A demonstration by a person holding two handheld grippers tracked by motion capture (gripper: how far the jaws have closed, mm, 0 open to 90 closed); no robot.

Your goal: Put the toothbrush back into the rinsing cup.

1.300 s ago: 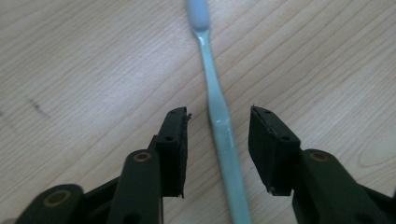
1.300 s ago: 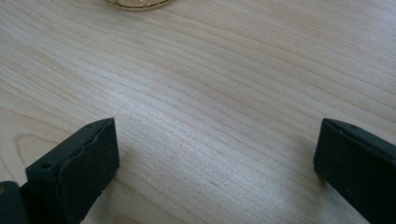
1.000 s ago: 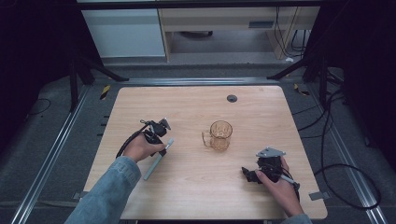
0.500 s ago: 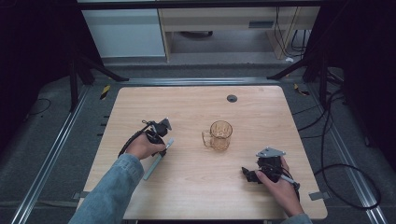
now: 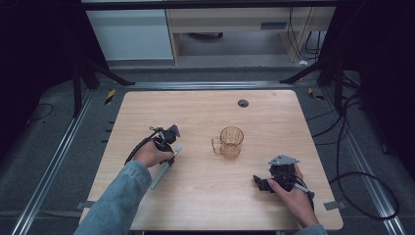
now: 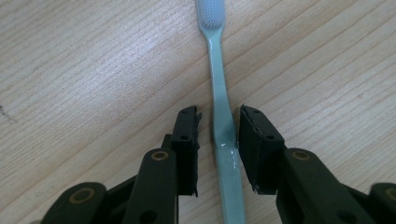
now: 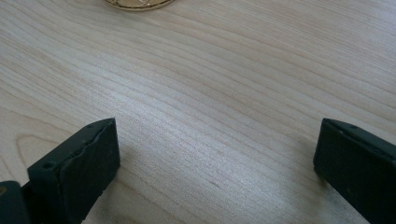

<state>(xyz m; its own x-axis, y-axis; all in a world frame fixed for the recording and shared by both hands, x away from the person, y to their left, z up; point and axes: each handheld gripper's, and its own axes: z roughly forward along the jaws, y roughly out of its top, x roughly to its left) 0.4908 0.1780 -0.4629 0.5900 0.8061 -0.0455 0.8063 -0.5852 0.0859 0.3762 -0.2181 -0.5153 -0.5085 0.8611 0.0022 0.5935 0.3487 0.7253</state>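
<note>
A pale blue-green toothbrush [image 5: 164, 171] lies flat on the wooden table [image 5: 205, 112], at the left. My left gripper [image 5: 170, 148] points down over its handle. In the left gripper view the toothbrush [image 6: 218, 79] runs between the two jaws of the left gripper [image 6: 219, 116], bristles at the far end. The jaws have just been closing and stand narrowly open, with thin gaps on both sides of the handle. My right gripper [image 5: 259, 182] rests on the table at the right, jaws wide open on bare wood [image 7: 215, 135]. An amber glass mug [image 5: 231, 141] stands upright between the hands.
A small black round disc [image 5: 242, 103] sits in the table top near the far edge. The mug's base [image 7: 137, 3] is at the top of the right gripper view. Cables trail over the dark floor to the right of the table.
The left hand has edged slightly to the right over the toothbrush. The right hand and the mug have stayed where they were.
</note>
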